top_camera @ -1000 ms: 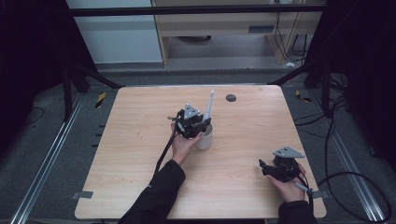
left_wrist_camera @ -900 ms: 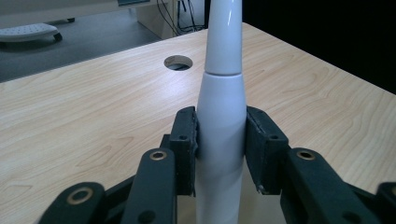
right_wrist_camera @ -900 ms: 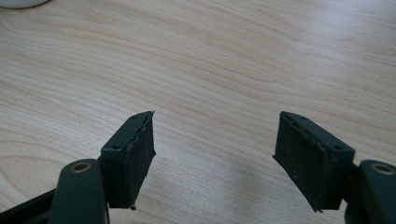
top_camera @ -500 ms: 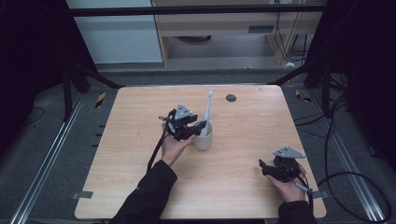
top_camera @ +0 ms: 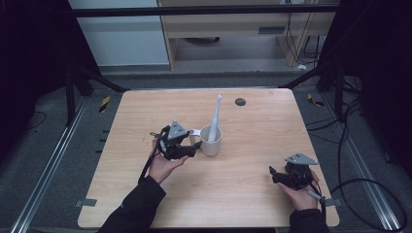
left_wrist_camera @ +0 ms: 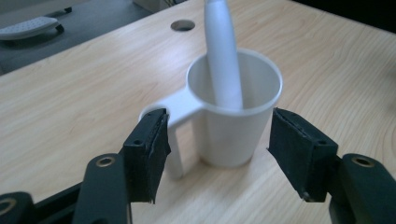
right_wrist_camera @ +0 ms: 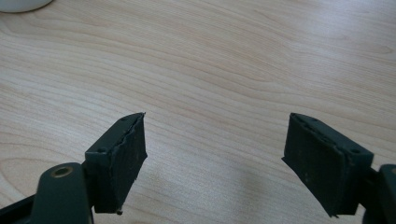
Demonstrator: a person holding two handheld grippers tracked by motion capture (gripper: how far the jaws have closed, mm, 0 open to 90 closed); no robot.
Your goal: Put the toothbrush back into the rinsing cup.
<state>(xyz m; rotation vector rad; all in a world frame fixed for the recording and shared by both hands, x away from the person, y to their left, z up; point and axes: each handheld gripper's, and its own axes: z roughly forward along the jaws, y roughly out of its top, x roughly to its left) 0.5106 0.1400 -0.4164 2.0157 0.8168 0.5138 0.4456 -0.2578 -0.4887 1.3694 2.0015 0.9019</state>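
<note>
A small round dark hole [top_camera: 240,101] sits near the far edge of the wooden table [top_camera: 252,194], right of centre; yellow-black tape strips [top_camera: 104,104] lie on the grey floor [top_camera: 43,160] beside both far corners

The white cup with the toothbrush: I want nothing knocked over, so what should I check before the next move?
1. Cup upright on the table: ok.
2. Toothbrush standing inside the cup, leaning on its rim: ok.
3. Left gripper let go: ok; its jaws have just been opening and stand apart from the cup wall.
4. Cup handle clear of the left gripper's pad: cannot tell, it lies right at the pad.
5. Right gripper empty: ok; its jaws have just been opening, with bare wood between them.
6. Right gripper well away from the cup: ok.
</note>
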